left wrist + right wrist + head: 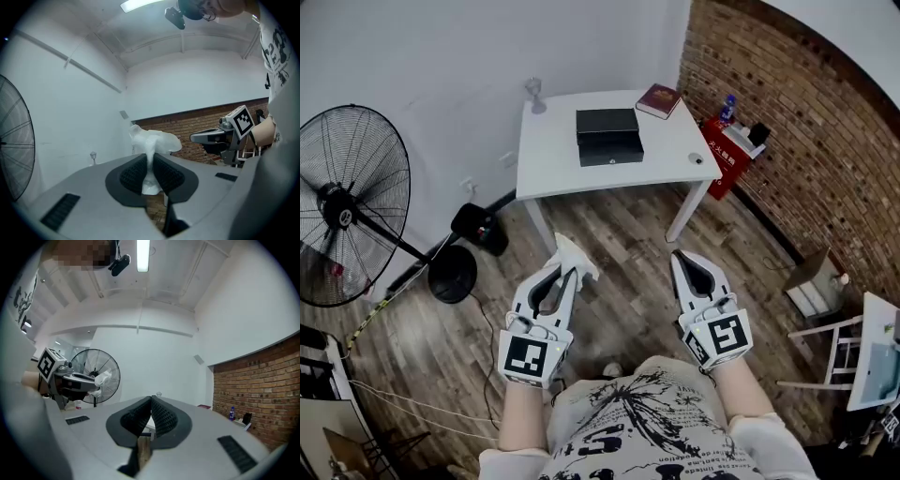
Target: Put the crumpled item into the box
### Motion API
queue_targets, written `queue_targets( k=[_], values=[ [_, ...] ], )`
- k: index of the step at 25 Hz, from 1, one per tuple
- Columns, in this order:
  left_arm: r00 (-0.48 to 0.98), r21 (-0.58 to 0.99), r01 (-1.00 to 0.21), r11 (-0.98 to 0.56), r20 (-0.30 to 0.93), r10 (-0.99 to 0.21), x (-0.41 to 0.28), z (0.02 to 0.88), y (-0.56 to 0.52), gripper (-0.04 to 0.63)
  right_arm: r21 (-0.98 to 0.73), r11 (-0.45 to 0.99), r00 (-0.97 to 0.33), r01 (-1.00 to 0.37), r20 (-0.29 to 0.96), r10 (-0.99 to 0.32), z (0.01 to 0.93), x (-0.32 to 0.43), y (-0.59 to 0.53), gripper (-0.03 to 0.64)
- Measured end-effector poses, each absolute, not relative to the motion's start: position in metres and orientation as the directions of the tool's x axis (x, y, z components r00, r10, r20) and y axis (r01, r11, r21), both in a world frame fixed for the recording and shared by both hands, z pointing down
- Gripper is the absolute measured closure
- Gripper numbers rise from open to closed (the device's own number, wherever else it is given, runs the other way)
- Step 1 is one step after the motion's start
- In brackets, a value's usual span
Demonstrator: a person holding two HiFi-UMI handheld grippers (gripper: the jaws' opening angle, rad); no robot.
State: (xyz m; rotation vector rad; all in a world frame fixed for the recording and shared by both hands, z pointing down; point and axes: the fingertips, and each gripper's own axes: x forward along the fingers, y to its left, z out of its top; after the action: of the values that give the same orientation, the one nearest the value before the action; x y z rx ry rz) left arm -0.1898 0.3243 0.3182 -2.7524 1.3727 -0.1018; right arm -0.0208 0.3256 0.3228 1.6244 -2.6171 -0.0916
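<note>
A crumpled white tissue [575, 258] sticks out past the tips of my left gripper [561, 273], which is shut on it; the left gripper view shows the tissue [151, 143] pinched between the black pads. My right gripper [687, 267] is held level beside it, shut with nothing between its pads [159, 416]. Both are held over the wooden floor, well short of the white table [553, 155]. On that table stands the black box [608, 137], apparently with its lid raised behind it.
A red book [658, 100] and a glass [534, 94] sit on the table. A large black standing fan [347, 206] is at the left with cables on the floor. A brick wall [806, 141], a red crate [727, 155] and a stool [814, 281] line the right.
</note>
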Motion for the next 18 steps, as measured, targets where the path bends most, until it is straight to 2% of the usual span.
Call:
queue_targets(
  k=[10, 14, 18],
  values=[
    [0.582, -0.075, -0.807, -0.586, 0.066, -0.810, -0.191, 0.347, 0.293, 0.538, 0.071, 0.460, -0.455, -0.885, 0.075, -0.887, 0.356, -0.021, 0.292, 0.603],
    [0.555, -0.102, -0.816, -0.568, 0.133, -0.821, -0.179, 0.359, 0.260, 0.537, 0.056, 0.486, -0.483, -0.872, 0.064, -0.873, 0.363, -0.007, 0.251, 0.601],
    [0.498, -0.115, -0.852, -0.510, 0.118, -0.859, -0.165, 0.358, 0.208, 0.537, 0.034, 0.541, -0.539, -0.840, 0.049, -0.841, 0.367, 0.006, 0.188, 0.602]
  ],
)
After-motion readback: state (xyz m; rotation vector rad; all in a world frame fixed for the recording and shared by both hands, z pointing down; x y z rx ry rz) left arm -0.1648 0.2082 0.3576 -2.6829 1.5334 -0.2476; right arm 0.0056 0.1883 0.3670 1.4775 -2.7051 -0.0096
